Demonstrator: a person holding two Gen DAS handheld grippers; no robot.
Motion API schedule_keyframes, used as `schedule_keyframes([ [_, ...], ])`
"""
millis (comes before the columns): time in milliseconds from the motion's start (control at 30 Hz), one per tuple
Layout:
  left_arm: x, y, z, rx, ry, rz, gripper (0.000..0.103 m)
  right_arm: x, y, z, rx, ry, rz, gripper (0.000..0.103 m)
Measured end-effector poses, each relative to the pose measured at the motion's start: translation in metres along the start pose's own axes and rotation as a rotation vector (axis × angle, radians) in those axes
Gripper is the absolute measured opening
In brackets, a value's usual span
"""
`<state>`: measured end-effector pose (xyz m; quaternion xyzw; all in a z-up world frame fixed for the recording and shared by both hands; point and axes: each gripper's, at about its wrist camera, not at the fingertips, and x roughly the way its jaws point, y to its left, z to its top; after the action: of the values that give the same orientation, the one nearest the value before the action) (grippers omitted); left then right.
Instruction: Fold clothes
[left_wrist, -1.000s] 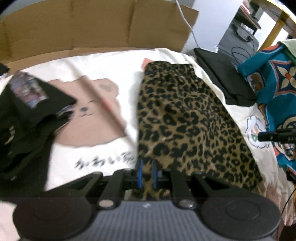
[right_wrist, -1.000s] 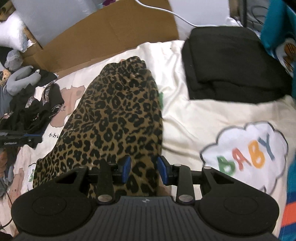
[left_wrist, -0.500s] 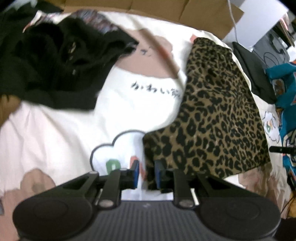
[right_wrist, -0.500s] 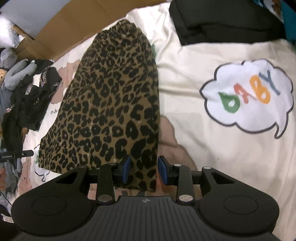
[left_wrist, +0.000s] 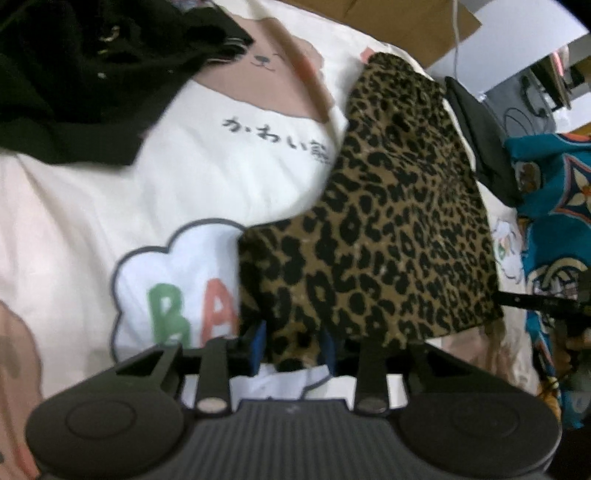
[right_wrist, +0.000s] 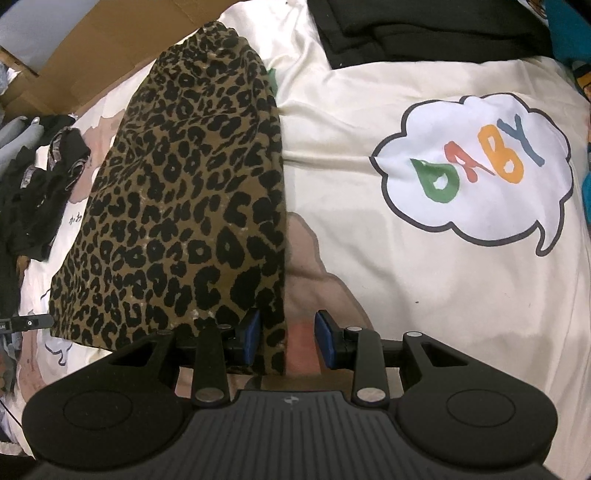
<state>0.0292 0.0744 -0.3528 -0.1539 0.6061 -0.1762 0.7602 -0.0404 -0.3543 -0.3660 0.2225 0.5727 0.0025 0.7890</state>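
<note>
In the left wrist view, the leopard-print garment (left_wrist: 388, 229) lies folded into a long shape on the cream bedsheet (left_wrist: 74, 221), which carries a bear drawing and a cloud with colored letters. The left gripper (left_wrist: 293, 349) is at the near corner of this garment, and its jaws are opening; the corner of the cloth is between the blue pads (left_wrist: 258, 345), but the pads do not seem to press on it any more. A pile of black clothes (left_wrist: 85, 77) sits at the upper left, partly on the bear drawing, and a folded black garment (left_wrist: 480, 136) lies beyond the leopard cloth on the right, next to a teal patterned fabric (left_wrist: 554, 192). In the right wrist view, the right gripper (right_wrist: 288, 339) is at the other near corner of the leopard-print garment (right_wrist: 184, 203). Its jaws stand apart: the straight edge of the cloth runs between them, close to the left pad (right_wrist: 253, 334), while the other pad is over the bare bedsheet (right_wrist: 424, 295) and touches nothing. The cloud with the word BABY (right_wrist: 476, 166) is printed on the sheet to the right, well apart from the garment. Brown cardboard (right_wrist: 92, 40) stands behind the bed.
</note>
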Motion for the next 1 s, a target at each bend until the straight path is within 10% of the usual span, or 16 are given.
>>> schedule_keyframes([
  [267, -0.004, 0.011, 0.006, -0.005, -0.026, 0.035, 0.002, 0.002, -0.002, -0.001, -0.002, 0.009, 0.003, 0.039],
  [1000, -0.01, 0.02, 0.007, 0.006, -0.036, 0.086, 0.008, 0.009, -0.002, -0.002, 0.004, 0.034, 0.011, 0.052],
])
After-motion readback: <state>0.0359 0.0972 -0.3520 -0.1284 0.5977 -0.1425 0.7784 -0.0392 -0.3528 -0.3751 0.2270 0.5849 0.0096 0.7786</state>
